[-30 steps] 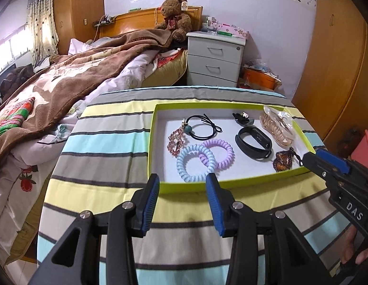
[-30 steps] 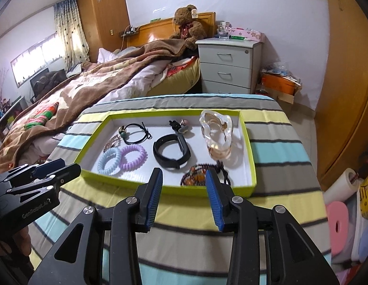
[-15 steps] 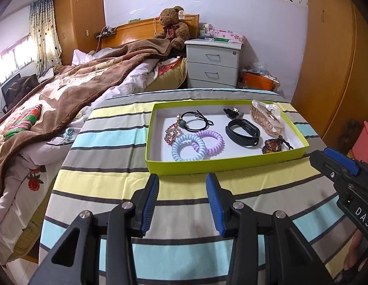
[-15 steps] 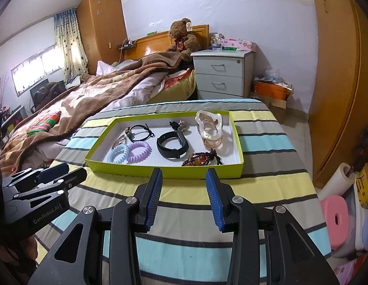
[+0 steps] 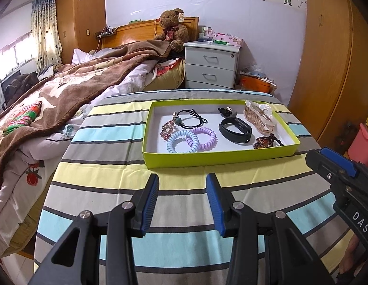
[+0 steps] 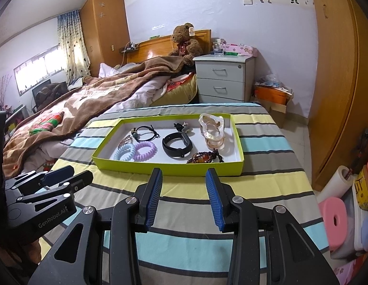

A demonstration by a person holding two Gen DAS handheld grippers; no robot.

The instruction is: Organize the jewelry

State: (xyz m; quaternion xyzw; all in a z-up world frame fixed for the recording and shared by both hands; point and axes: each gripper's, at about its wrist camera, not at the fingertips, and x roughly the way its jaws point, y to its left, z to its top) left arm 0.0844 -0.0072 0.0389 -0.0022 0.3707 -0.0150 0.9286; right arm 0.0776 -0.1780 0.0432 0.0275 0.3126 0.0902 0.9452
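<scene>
Both grippers are pulling back from the lime-green tray (image 5: 217,158), and it now sits far smaller and farther off in each wrist view than a second ago. The striped tablecloth (image 5: 108,152) fills the gap between blue pads and tray wall.

Sweeping left to right across the tray, all seen from the left wrist: at the far left a jewelled brooch-like piece (image 5: 167,129), beside it a black hair tie with a bead (image 5: 192,118), and nearer us the pale blue coil hair tie (image 5: 182,141) overlapping the lilac coil hair tie (image 5: 204,138). Centre, a small black clip (image 5: 225,111) at the far wall and the black fitness band (image 5: 235,130) in front of it. Right side, the clear claw clip (image 5: 259,115) and, at the near right corner, a brown beaded piece (image 5: 264,141).

The left gripper (image 5: 181,204) stands released, jaws parted, nothing between them. The right gripper (image 6: 184,198) is the same, unclenched and empty over the cloth.

What does it mean? With every piece lying inside the tray and both tools backing away empty, my read is the sorting is finished or very nearly so.
</scene>
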